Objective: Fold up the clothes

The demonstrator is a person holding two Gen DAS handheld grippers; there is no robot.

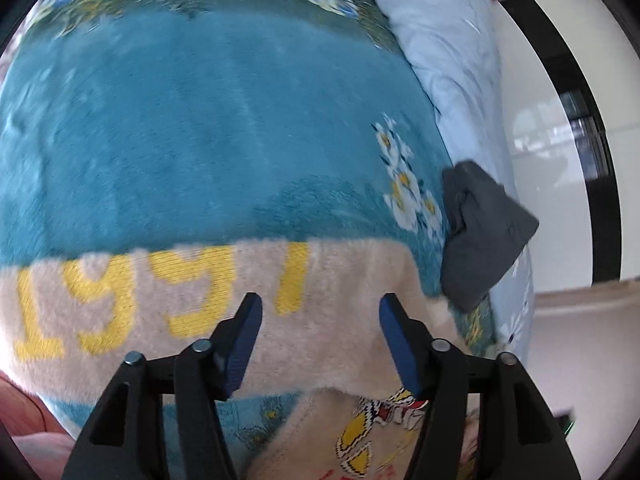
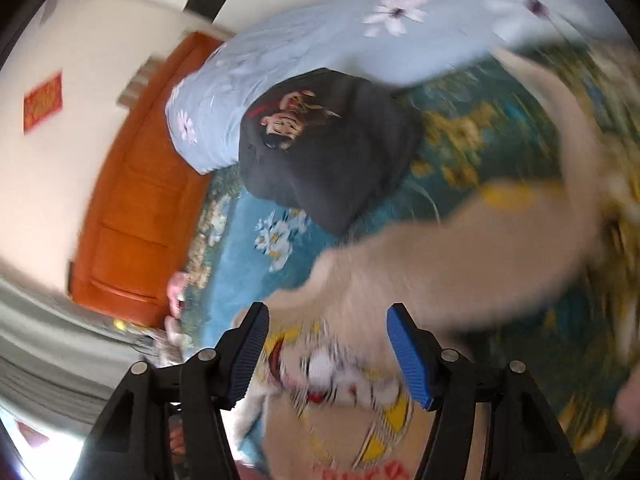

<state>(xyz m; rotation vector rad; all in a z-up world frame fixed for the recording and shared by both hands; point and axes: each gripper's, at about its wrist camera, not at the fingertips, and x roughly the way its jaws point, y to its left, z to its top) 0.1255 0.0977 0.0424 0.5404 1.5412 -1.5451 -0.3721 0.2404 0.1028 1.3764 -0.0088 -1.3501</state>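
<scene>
Sweater: a cream fuzzy sweater [image 1: 224, 292] lay spread on the bed's teal floral blanket [image 1: 180, 120]. One sleeve carried the yellow digits "1997". A cartoon print in yellow, red and white showed on the body, near the bottom of the left wrist view.
Sweater, right wrist view: the same cream garment [image 2: 440, 248] was blurred, with a sleeve stretched across the blanket [image 2: 500, 128].
Left claw: the left claw [image 1: 320, 308] stood wide open above the sleeve, its blue pads gripping nothing. Whether they touched the fabric could not be told.
Right claw: the right claw [image 2: 328, 316] was also wide open, over the cartoon print, empty.
Other clothes: one dark grey garment [image 2: 332, 148] with a printed face lay folded on the blanket, touching the light blue flowered quilt [image 2: 320, 32].
Count: two claws, two garments, one blanket, one quilt.
Surroundings: an orange wooden door [image 2: 136, 200] stood beyond the bed.
</scene>
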